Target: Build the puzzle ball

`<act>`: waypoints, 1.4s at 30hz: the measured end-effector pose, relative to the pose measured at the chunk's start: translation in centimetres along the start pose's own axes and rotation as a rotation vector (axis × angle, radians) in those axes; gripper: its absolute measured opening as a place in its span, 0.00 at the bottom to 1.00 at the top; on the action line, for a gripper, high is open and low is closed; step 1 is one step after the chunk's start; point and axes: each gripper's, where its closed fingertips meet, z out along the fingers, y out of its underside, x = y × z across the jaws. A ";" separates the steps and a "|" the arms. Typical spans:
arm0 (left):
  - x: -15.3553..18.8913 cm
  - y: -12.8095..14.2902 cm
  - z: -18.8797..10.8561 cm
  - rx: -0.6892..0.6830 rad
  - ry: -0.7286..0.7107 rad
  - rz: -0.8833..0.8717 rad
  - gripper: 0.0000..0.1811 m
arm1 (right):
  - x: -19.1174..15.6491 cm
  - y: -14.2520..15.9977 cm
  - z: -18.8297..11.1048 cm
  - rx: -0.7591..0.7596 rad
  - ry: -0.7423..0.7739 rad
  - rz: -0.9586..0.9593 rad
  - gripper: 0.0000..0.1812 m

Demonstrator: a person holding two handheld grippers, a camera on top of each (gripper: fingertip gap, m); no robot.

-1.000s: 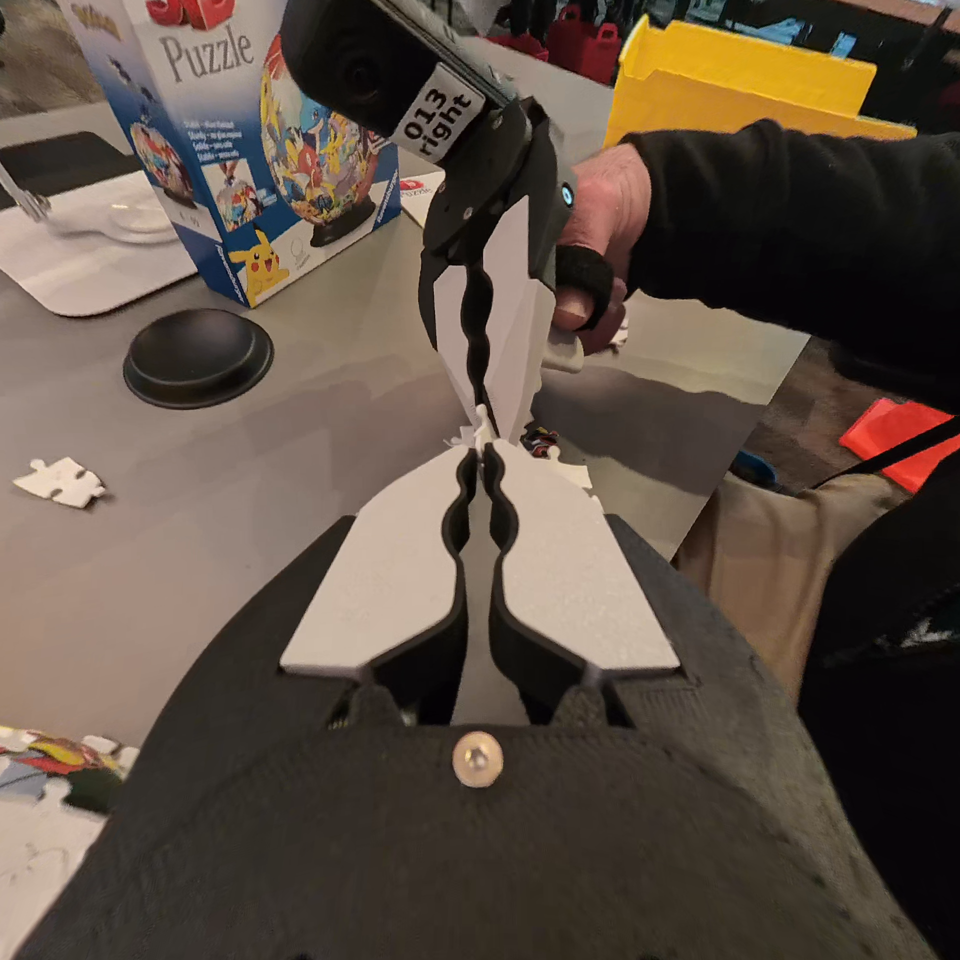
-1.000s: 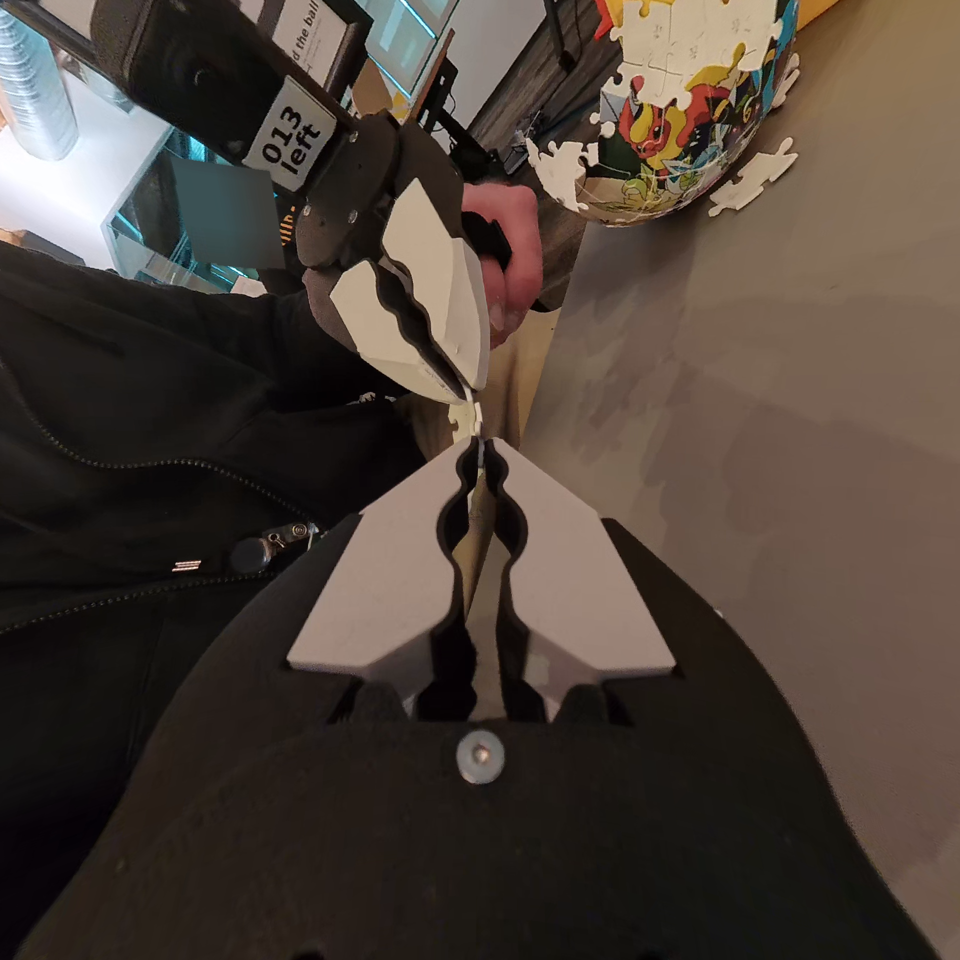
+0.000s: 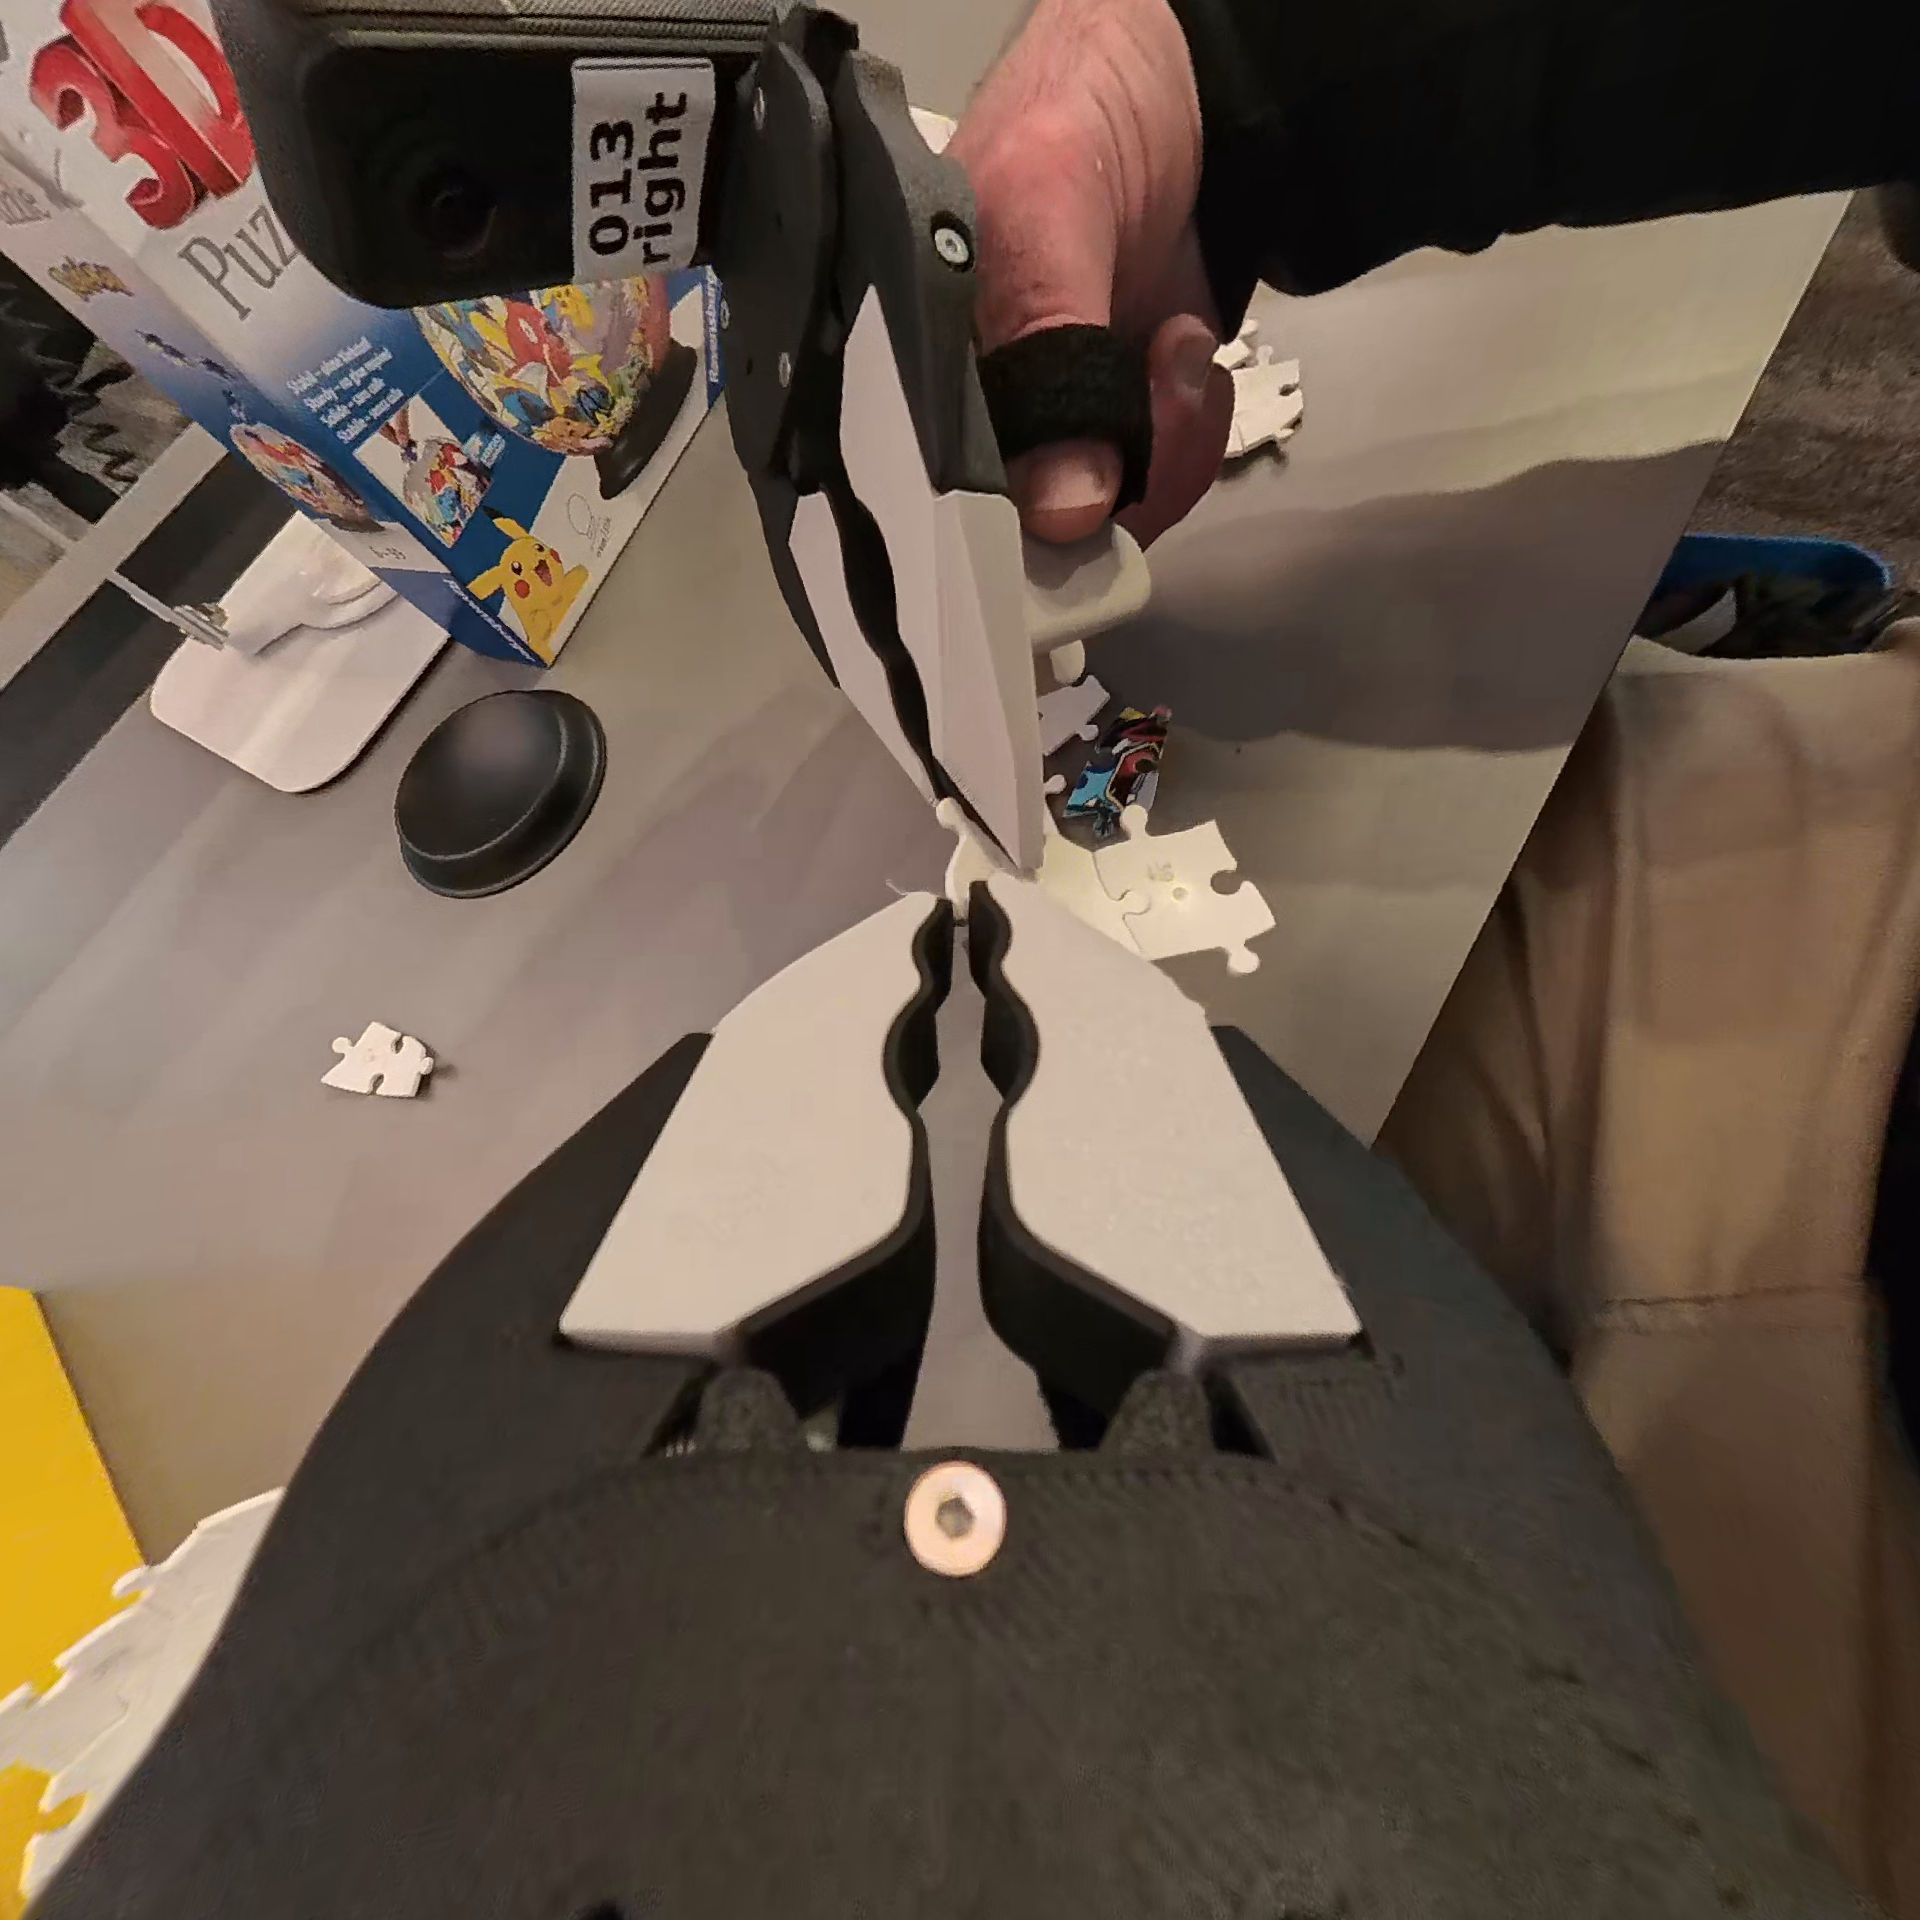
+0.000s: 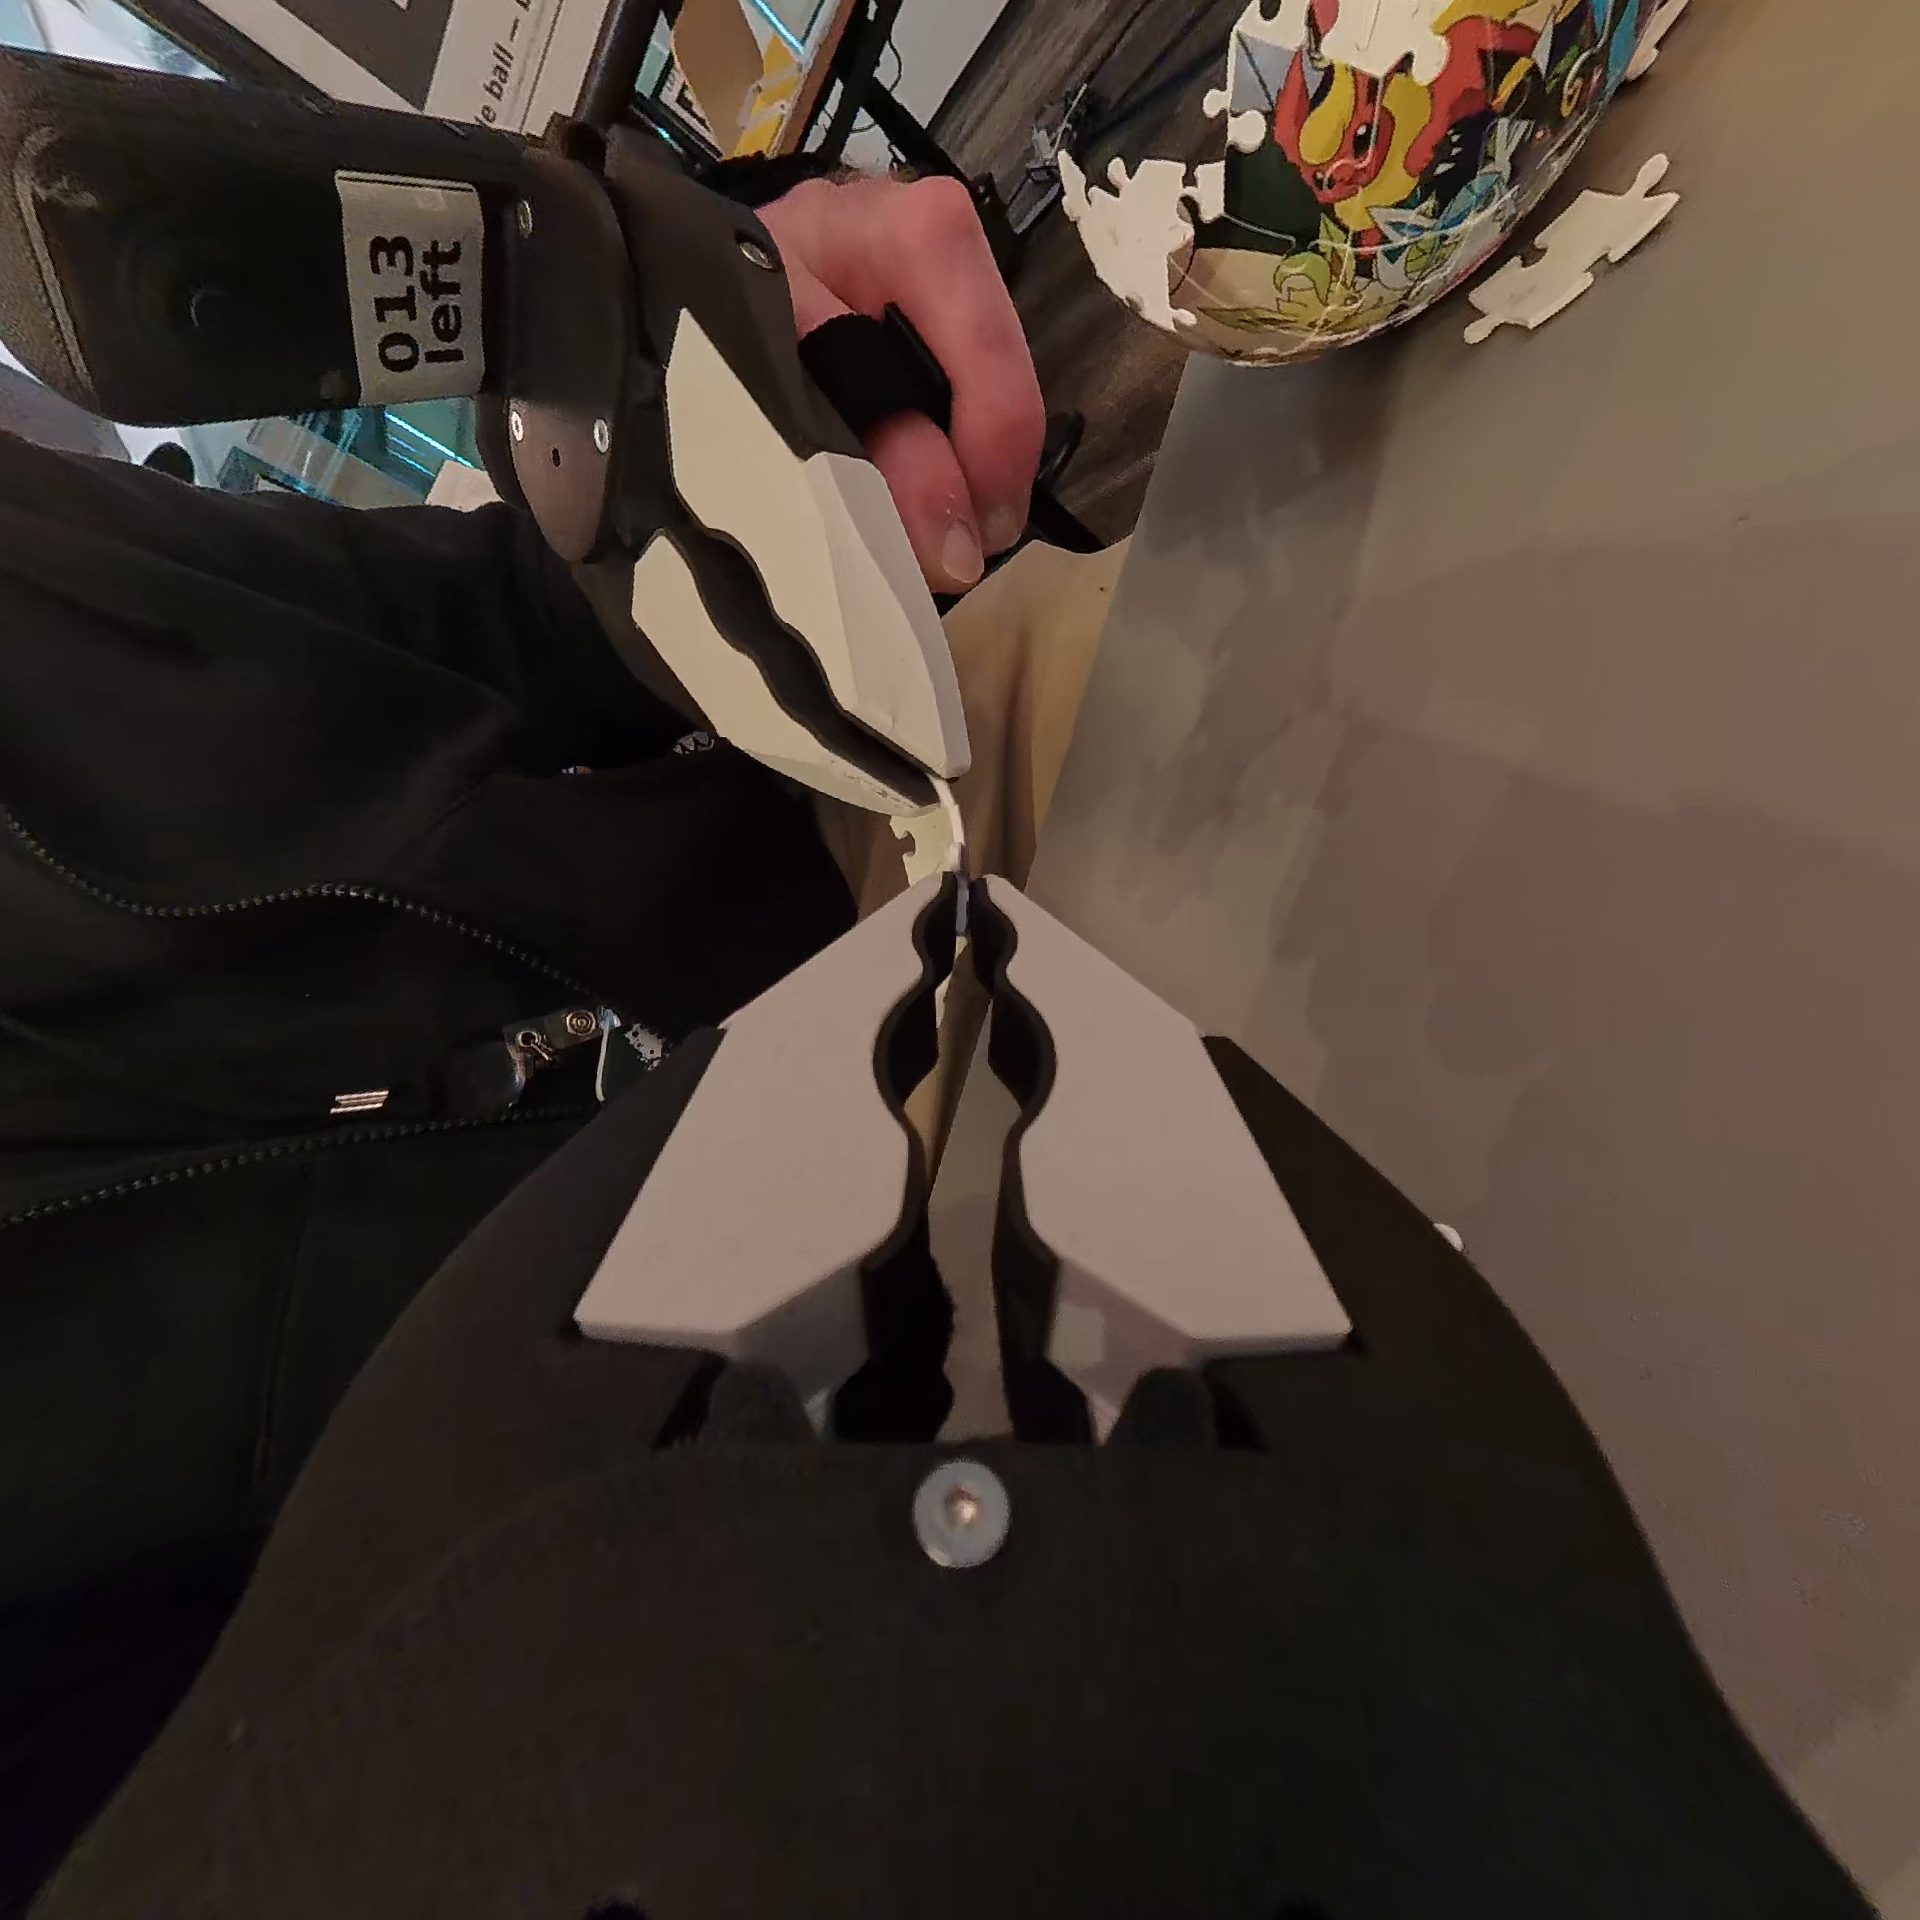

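1. Surface [image 3: 260,935]: grey, seen broadly in the left wrist view; the right wrist view shows only a bare stretch of it [image 4: 1558,831], tilted on edge.
2. Puzzle ball [image 4: 1403,177]: partly built, colourful, resting on the surface at the top right of the right wrist view only. One loose white piece [image 4: 1569,260] lies just beside it.
3. Puzzle box [image 3: 436,416]: blue, standing at the far left; left wrist view only.
4. Black round stand [image 3: 499,790]: sits near the box, on the surface; left wrist view only.
5. Left tool [image 3: 961,914]: fingers nearly pressed together, pinching a white puzzle piece [image 3: 971,868] at the tips. The right wrist view shows this tool [image 4: 935,784] from the side, held in a hand [image 4: 914,343].
6. Right tool [image 4: 966,894]: also closed on the same piece [image 4: 935,842], tip to tip with the left tool. The left wrist view shows it [image 3: 987,831] pointing down, gripped by a hand [image 3: 1081,239].
7. Joined white pieces [image 3: 1184,894]: flat on the surface just behind the tips; left wrist view only.
8. Coloured piece [image 3: 1122,769]: beyond them.
9. Single white piece [image 3: 379,1060]: lying alone at the left.
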 end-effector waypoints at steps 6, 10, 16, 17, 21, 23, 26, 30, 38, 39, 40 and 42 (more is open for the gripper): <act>0.0 0.1 -0.1 0.004 -0.014 0.058 0.02 | -0.1 0.0 0.2 0.004 -0.023 0.008 0.00; 0.0 0.2 0.0 0.007 -0.039 0.096 0.01 | 0.1 0.1 0.3 0.008 -0.034 0.022 0.00; -0.2 0.2 0.0 0.005 -0.058 0.090 0.02 | 0.3 -0.1 0.3 0.030 -0.049 0.042 0.00; -0.4 0.3 0.1 0.002 -0.067 0.087 0.02 | 0.3 -0.1 0.2 0.033 -0.049 0.043 0.00; -0.5 0.3 0.1 0.003 -0.069 0.067 0.03 | 0.4 -0.2 0.1 0.043 -0.047 0.045 0.00; -0.6 0.3 0.0 0.006 -0.071 0.055 0.03 | 0.4 -0.3 0.0 0.049 -0.045 0.045 0.00; -0.7 0.2 0.0 0.011 -0.074 0.027 0.07 | 0.5 -0.5 -0.3 0.060 -0.039 0.044 0.00; -1.1 -0.2 -0.2 0.025 -0.093 -0.028 0.11 | 0.4 -0.7 -0.6 0.070 -0.027 0.035 0.00; -2.2 -3.4 -5.2 0.078 -0.235 -0.052 0.15 | 0.2 -1.0 -1.8 0.098 0.022 0.004 0.00; -2.8 -3.2 -6.5 0.085 -0.266 -0.072 0.15 | 0.2 -1.1 -2.0 0.106 0.027 0.002 0.00; -3.6 -2.8 -7.9 0.089 -0.303 -0.098 0.15 | 0.2 -1.1 -2.2 0.112 0.031 0.001 0.00; -5.4 -1.2 -10.8 0.076 -0.392 -0.144 0.16 | 0.2 -1.2 -2.6 0.124 0.041 0.002 0.00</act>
